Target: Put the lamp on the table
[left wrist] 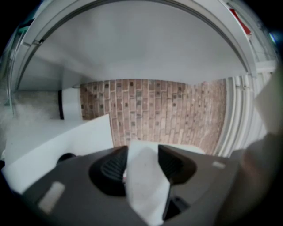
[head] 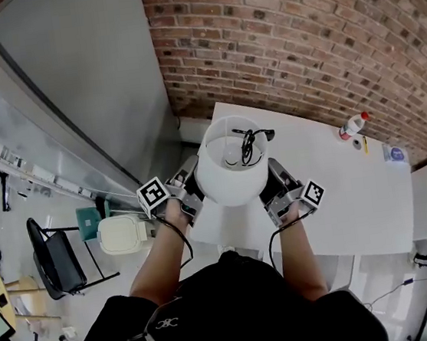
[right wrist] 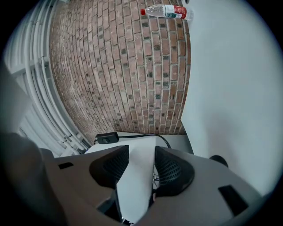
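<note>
- The lamp [head: 232,167] is probably light; most of what shows is a thin white shade, and a shade wall like that dents or creases under a hard pinch, so it calls for a gentle, even squeeze
- The shade is smooth and likely slippery, which makes a hold on two opposite sides a sensible way to stop it turning or sliding
- The left gripper [head: 191,194] has its jaws closed on the shade's wall on the left side; in the left gripper view a white sheet of shade [left wrist: 143,176] stands pinched between the two ribbed pads
- The right gripper [head: 274,189] holds the opposite side the same way, its jaws clamped on the white wall [right wrist: 137,176]
- A firmer place to hold would be the stem or base, but neither can be seen from above
- The lamp is carried between the two grippers over the near left corner of the white bench [head: 348,196], close to the brick wall [head: 298,40]; whether its foot touches the bench cannot be told
- In looks it is a plain white drum shade, open at the top, with a black cable [head: 247,145] looped inside and over the rim, and an inline switch [right wrist: 106,138] on that cable
- A plastic bottle [head: 353,125] stands well apart at the far side of the bench, out of the lamp's way
</note>
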A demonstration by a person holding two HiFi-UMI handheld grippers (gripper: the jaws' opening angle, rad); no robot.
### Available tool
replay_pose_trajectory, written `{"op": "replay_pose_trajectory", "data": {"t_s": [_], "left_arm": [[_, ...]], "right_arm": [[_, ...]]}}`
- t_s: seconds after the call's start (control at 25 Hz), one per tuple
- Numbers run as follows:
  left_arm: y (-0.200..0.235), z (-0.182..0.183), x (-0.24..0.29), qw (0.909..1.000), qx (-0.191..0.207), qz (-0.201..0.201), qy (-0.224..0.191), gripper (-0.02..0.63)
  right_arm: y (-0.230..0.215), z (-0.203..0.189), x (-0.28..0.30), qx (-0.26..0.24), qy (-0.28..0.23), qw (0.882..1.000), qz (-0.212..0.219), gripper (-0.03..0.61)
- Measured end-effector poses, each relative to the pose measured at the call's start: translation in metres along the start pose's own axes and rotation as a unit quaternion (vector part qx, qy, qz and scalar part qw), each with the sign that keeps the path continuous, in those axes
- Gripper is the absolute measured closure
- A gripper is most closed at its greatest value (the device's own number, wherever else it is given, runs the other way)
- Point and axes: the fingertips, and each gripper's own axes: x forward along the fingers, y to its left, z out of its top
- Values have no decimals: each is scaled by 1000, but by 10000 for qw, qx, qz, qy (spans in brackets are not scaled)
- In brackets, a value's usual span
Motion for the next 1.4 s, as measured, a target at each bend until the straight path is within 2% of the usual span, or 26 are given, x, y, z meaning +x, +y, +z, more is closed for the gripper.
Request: {"op": "replay_pose_trajectory", "data": {"t_s": [0.24, 0.48, 0.68, 0.8, 0.88, 0.96, 1.04, 1.12, 1.16, 1.24, 1.36, 1.4], "left_arm": [[-1, -1, -6, 9999, 82, 32, -139, 397], [-1, 0, -11, 9995, -29, 165, -278, 394], [-6, 5, -20, 9980, 507, 275, -270, 396], [-7, 12, -27, 9965, 650, 379, -370, 397], [-4, 15, -34, 9949, 728, 546, -425, 439], [0, 15, -40, 9927, 841, 774, -388, 496], [3, 14, -44, 9890, 1040, 1005, -297, 560], [4, 12, -49, 9819, 1424, 1241, -166, 616], [3, 11, -51, 9764, 1675, 1361, -84, 617], [-1, 7, -56, 9652, 2119, 1531, 69, 617], [-9, 1, -61, 9532, 2520, 1656, 217, 617], [-12, 1, -63, 9466, 2710, 1729, 249, 617]], "right_arm": [[1, -2, -8, -107, 34, 9999, -61, 405], [0, 2, -12, -362, -16, 9989, -311, 405], [-6, 3, -24, -505, -298, 9964, -605, 407], [-9, 8, -32, -539, -564, 9935, -829, 459], [-12, 11, -39, -595, -803, 9896, -1031, 512], [-11, 12, -46, -838, -979, 9830, -1311, 565], [-7, 12, -51, -1131, -1067, 9760, -1523, 578], [-1, 9, -54, -1413, -1117, 9694, -1667, 578], [1, 7, -56, -1574, -1141, 9647, -1779, 580], [4, 2, -61, -1973, -1172, 9491, -2157, 580], [11, -6, -69, -2681, -1204, 9151, -2760, 580], [16, -9, -71, -2907, -1217, 9043, -2880, 580]]}}
